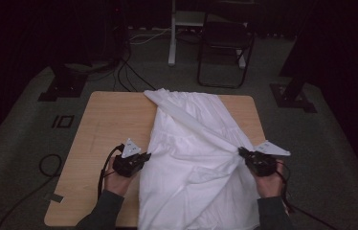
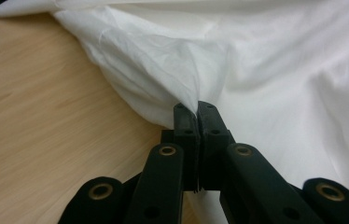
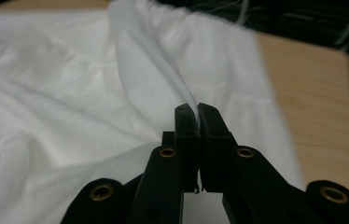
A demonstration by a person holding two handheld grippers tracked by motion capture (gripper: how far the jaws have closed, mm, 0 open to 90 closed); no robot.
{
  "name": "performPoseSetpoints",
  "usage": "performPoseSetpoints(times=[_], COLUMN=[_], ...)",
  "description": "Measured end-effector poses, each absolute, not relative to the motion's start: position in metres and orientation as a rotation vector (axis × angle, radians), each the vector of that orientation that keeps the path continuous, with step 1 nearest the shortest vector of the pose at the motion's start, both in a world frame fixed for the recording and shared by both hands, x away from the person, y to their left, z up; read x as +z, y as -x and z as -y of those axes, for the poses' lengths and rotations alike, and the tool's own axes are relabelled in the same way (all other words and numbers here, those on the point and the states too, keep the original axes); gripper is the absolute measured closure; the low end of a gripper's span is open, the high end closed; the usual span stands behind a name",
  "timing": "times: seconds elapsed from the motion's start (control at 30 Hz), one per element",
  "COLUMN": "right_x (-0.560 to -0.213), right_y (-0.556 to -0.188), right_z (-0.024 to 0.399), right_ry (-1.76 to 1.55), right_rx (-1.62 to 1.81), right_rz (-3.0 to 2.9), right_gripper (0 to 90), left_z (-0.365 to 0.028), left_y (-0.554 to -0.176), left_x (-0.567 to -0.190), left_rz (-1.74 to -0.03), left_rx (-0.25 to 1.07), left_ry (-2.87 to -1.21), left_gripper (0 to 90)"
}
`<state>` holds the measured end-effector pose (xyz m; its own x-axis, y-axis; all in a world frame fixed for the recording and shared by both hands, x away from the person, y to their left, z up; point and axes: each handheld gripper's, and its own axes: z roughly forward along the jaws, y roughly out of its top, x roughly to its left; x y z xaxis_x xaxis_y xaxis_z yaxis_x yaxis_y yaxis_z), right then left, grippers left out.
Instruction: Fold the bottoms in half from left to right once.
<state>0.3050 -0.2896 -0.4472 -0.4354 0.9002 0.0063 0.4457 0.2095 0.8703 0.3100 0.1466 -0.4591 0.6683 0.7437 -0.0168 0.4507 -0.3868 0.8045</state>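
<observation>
Wooden table [image 1: 105, 124] being covered by a white cloth [image 1: 191, 158] spread down its middle, its left edge being pinched by the left gripper [image 1: 146, 155], its right edge being clamped by the right gripper [image 1: 240, 152].

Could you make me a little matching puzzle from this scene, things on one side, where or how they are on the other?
Things:
1. white cloth
2. left gripper
3. right gripper
4. folding chair

States:
A. stands on the floor beyond the table
B. pinches the cloth's left edge
C. lies spread on the table
D. pinches the cloth's right edge

Pairs: 1-C, 2-B, 3-D, 4-A
</observation>
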Motion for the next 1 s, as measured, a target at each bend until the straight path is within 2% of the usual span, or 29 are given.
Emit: performPoseSetpoints(times=[0.1,0.17,0.3,0.37,0.4,0.43,0.53,0.57,0.8,1.0], right_x=[-0.442,-0.452,-0.492,-0.513,-0.522,-0.531,-0.541,-0.540,-0.540,-0.541], right_y=[-0.304,-0.308,-0.322,-0.327,-0.329,-0.332,-0.334,-0.335,-0.343,-0.364], right_z=[0.313,0.324,0.340,0.346,0.347,0.348,0.344,0.343,0.313,0.270], right_ry=[-1.295,-1.325,-1.412,-1.452,-1.469,-1.485,-1.505,-1.505,-1.464,-1.377], right_rx=[1.103,1.050,0.900,0.882,0.876,0.870,0.868,0.864,0.935,0.982], right_rz=[-1.894,-1.894,-1.951,-1.982,-2.001,-2.017,-2.032,-2.043,-2.129,-2.204], right_gripper=[87.5,87.4,87.2,87.0,86.9,86.9,86.9,86.9,86.6,86.2], left_z=[-0.131,-0.120,-0.099,-0.089,-0.085,-0.082,-0.084,-0.085,-0.124,-0.161], left_y=[-0.312,-0.315,-0.321,-0.324,-0.326,-0.327,-0.332,-0.334,-0.375,-0.418], left_x=[-0.466,-0.476,-0.504,-0.520,-0.527,-0.533,-0.533,-0.533,-0.532,-0.529], left_rz=[-0.911,-0.929,-0.952,-0.967,-0.971,-0.966,-0.978,-0.989,-1.172,-1.333], left_rx=[0.421,0.411,0.362,0.374,0.380,0.392,0.452,0.491,0.628,0.689], left_ry=[-2.057,-2.068,-2.136,-2.194,-2.226,-2.256,-2.256,-2.260,-2.216,-2.189], left_gripper=[83.8,75.8,58.1,54.9,55.2,59.7,82.1,84.3,86.7,86.9])
